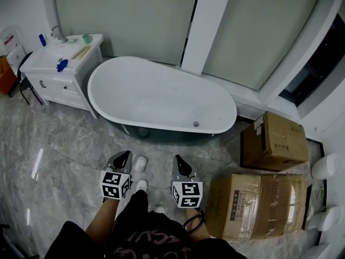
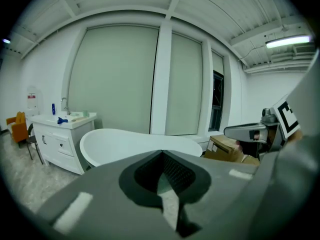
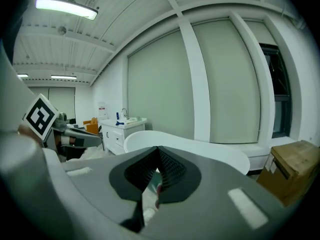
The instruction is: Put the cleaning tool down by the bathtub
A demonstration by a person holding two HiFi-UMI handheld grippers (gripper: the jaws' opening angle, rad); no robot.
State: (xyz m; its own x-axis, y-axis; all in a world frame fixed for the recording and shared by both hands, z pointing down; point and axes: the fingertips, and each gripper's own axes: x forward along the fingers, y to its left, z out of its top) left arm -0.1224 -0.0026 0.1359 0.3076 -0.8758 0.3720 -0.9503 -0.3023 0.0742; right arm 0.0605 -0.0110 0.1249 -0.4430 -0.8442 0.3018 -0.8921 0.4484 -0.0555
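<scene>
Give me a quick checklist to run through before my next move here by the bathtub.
1. Left gripper state: ok, jaws together with nothing between them.
2. Right gripper state: ok, jaws together with nothing between them.
3. Tool in hand: not ok, neither gripper holds anything.
4. Tool located: cannot tell. A small blue item lies on the vanity, but it is too small to identify.
5. Spot by the bathtub: ok, the floor in front of it is bare.
6. Cardboard boxes: ok, they sit to the right, apart from both grippers.
</scene>
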